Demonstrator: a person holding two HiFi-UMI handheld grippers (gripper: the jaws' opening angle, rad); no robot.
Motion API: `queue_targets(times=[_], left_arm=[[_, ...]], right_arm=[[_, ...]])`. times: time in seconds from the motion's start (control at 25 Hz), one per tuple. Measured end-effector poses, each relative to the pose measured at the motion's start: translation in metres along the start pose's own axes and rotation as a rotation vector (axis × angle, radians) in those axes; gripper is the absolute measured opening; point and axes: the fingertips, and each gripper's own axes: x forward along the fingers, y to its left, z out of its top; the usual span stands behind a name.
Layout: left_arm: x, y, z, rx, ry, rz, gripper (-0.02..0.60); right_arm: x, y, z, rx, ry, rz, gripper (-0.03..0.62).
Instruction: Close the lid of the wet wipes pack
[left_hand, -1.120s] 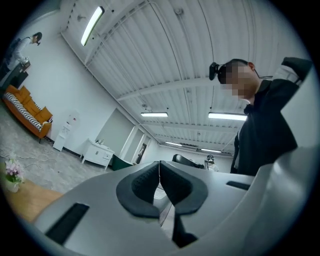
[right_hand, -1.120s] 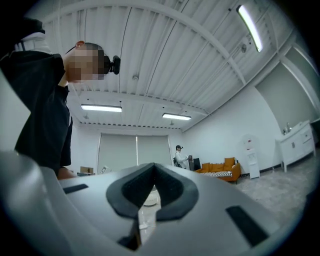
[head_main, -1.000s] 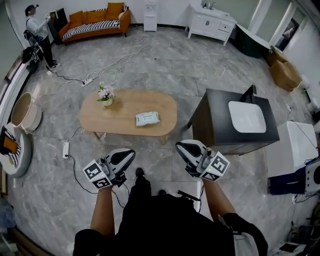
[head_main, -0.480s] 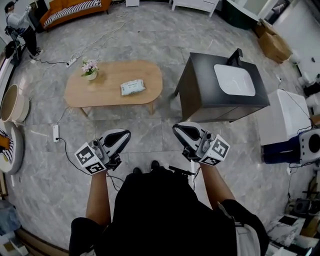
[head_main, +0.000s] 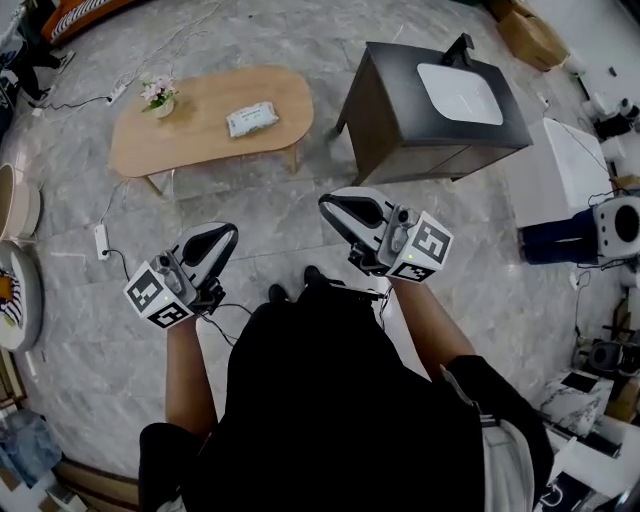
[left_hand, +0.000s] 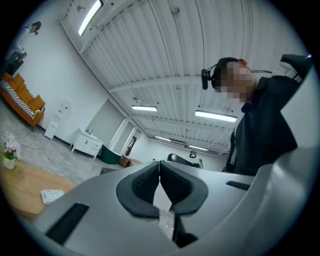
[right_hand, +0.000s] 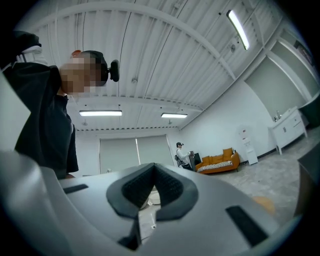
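The wet wipes pack (head_main: 252, 119) lies flat on the oval wooden table (head_main: 200, 140) at the top left of the head view, far from both grippers. It also shows small at the lower left of the left gripper view as a pale wet wipes pack (left_hand: 51, 195); whether its lid is up I cannot tell. My left gripper (head_main: 226, 233) and right gripper (head_main: 329, 204) are held in front of the person's body over the floor, pointing toward the table. In both gripper views the left gripper (left_hand: 159, 164) and right gripper (right_hand: 153, 166) have jaw tips touching, with nothing held.
A small flower vase (head_main: 158, 95) stands at the table's left end. Right of the table is a black cabinet (head_main: 400, 130) with a white sink. A power strip and cables (head_main: 101, 242) lie on the grey floor. A distant person (right_hand: 181, 153) stands by an orange sofa (right_hand: 219, 161).
The head view has tipped further down and the table and cabinet have slid up and left in it. Both grippers have come up closer to the camera and stay shut.
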Motion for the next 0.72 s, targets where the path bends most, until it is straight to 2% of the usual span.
queue_targets(times=[0.28,0.72], left_arm=[[-0.022,-0.005,-0.01,-0.01,0.008,-0.018,0.017],[-0.015,-0.015,-0.007,0.003,0.027,-0.055,0.017]], right_arm=[[0.011,0.026,-0.032,0.027,0.033,0.007,0.009],[0.004,0.038,-0.029,0.009,0.043,-0.006,0.009]])
